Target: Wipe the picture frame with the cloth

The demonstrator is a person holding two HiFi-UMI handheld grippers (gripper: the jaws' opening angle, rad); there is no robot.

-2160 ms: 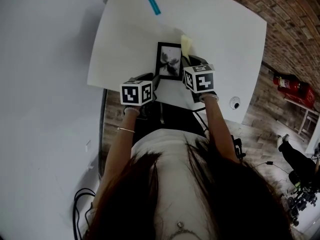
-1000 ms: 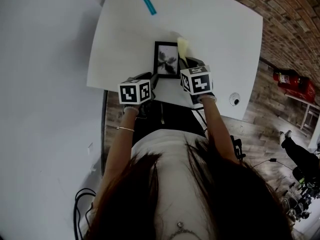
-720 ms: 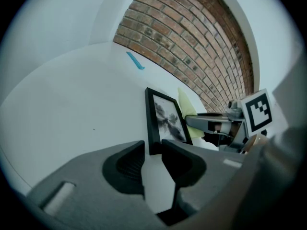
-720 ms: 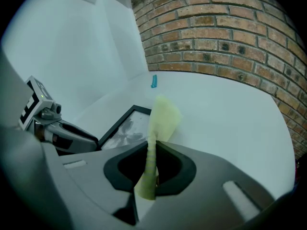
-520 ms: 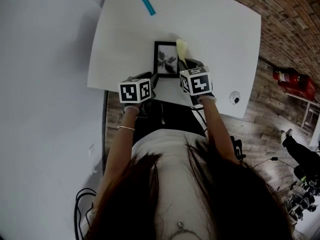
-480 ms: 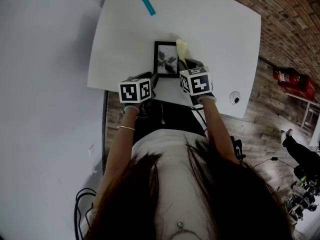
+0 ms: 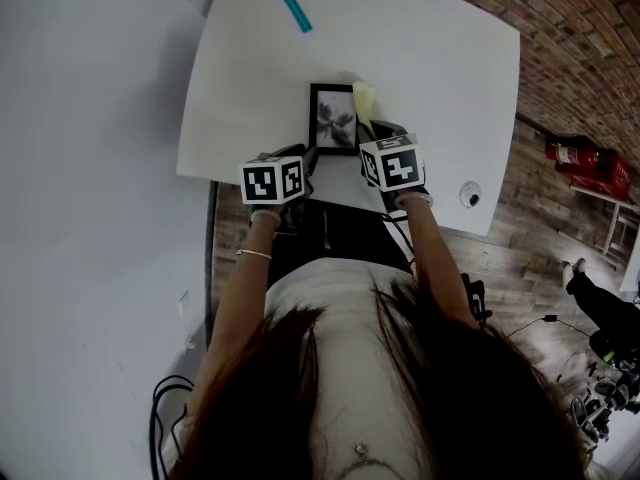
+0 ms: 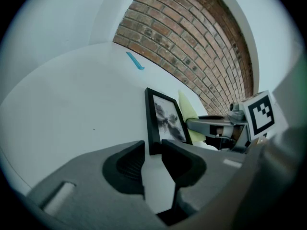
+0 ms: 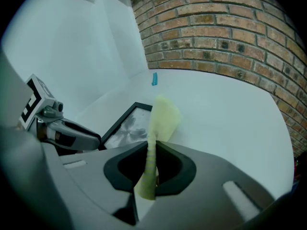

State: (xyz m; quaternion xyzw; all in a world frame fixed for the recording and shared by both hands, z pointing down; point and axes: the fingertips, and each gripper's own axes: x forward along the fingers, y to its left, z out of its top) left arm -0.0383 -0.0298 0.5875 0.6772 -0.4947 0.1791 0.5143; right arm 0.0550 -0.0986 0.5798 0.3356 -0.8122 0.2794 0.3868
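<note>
Right gripper view shows the right gripper (image 9: 152,164) with its jaws closed tight on a pale yellow cloth (image 9: 160,121), pinched near its lower end so that a loose flap stands up past the tips. That leaves free fabric to drag over a surface. The flap hangs just over the right edge of the black-bordered picture frame with a grey print (image 9: 127,128). The frame lies flat on the white counter (image 7: 450,78), near the counter's front edge and straight ahead of the person.

In the left gripper view, the left gripper (image 8: 152,152) has its jaws only a narrow gap apart, with bare counter showing between them. The frame's near left corner sits right at the tips. I cannot tell whether they touch it, but this placement looks meant to steady the frame against the push of the wipe.

A teal strip (image 7: 292,6) lies well apart at the far side of the counter, out of the way
</note>
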